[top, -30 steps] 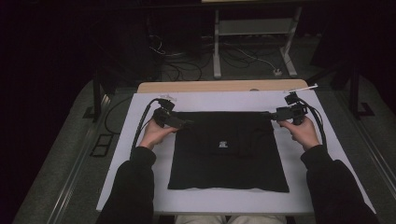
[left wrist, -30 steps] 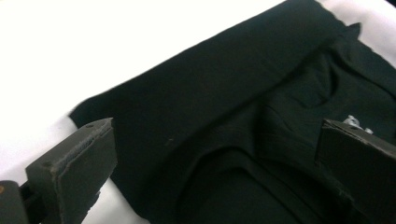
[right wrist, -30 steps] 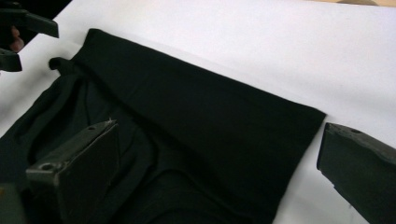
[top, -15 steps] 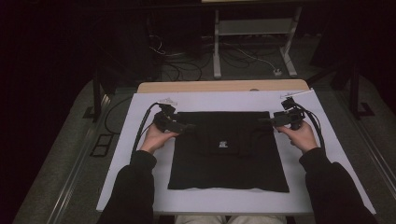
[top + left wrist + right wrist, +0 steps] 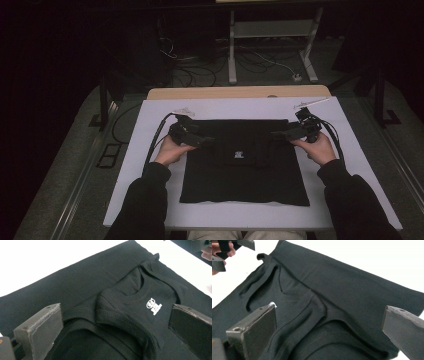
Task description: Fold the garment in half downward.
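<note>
Two grippers, left gripper [image 5: 202, 140] and right gripper [image 5: 281, 134], hover jaws apart over the folded-down upper part of the black T-shirt [image 5: 245, 172] lying flat on the white table [image 5: 150, 120], apparently mid-fold, next needing a pinch on that fabric.

The bench has a big white flat top [image 5: 150, 150], with a strip of light brown wood [image 5: 235, 93] showing along its far edge. Behind it, on the dark floor, stands a grey metal frame with two legs [image 5: 272, 30]. Thin loose cables [image 5: 200, 65] lie tangled on the floor beside that frame.
</note>
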Tool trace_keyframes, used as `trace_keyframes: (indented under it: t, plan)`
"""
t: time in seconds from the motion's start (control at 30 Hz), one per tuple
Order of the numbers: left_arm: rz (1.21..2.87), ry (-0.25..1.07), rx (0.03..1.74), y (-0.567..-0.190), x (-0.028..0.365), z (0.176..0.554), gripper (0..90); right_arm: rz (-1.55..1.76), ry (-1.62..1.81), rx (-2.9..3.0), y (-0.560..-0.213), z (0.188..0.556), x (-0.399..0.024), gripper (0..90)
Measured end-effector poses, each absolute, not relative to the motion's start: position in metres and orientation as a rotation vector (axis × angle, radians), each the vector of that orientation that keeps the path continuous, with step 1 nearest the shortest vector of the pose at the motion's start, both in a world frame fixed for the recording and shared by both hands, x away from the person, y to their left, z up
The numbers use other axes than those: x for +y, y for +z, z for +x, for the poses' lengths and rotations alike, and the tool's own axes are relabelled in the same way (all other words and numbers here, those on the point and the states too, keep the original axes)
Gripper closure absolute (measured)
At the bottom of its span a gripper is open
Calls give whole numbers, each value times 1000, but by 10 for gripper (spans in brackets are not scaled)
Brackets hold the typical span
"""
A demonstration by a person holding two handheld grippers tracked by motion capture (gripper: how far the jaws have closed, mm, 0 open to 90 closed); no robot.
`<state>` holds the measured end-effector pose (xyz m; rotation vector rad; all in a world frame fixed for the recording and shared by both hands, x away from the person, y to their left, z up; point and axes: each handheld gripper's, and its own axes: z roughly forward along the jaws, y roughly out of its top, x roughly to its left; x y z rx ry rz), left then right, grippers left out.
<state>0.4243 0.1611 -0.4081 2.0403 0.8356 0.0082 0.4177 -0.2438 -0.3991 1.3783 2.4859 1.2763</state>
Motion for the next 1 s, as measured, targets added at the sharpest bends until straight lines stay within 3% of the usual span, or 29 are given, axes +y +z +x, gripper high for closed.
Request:
trace_keyframes:
  t: [0.43, 0.83, 1.0]
  plan:
    - [2049, -21, 847, -415, 158, 427, 0, 1330, 1278, 2530, -399, 416, -232, 2]
    - [2039, -54, 854, -419, 157, 431, 54, 1291, 1304, 2595, -403, 418, -221, 142]
    - [2036, -63, 866, -421, 159, 434, 125, 1287, 1343, 2601, -405, 419, -221, 284]
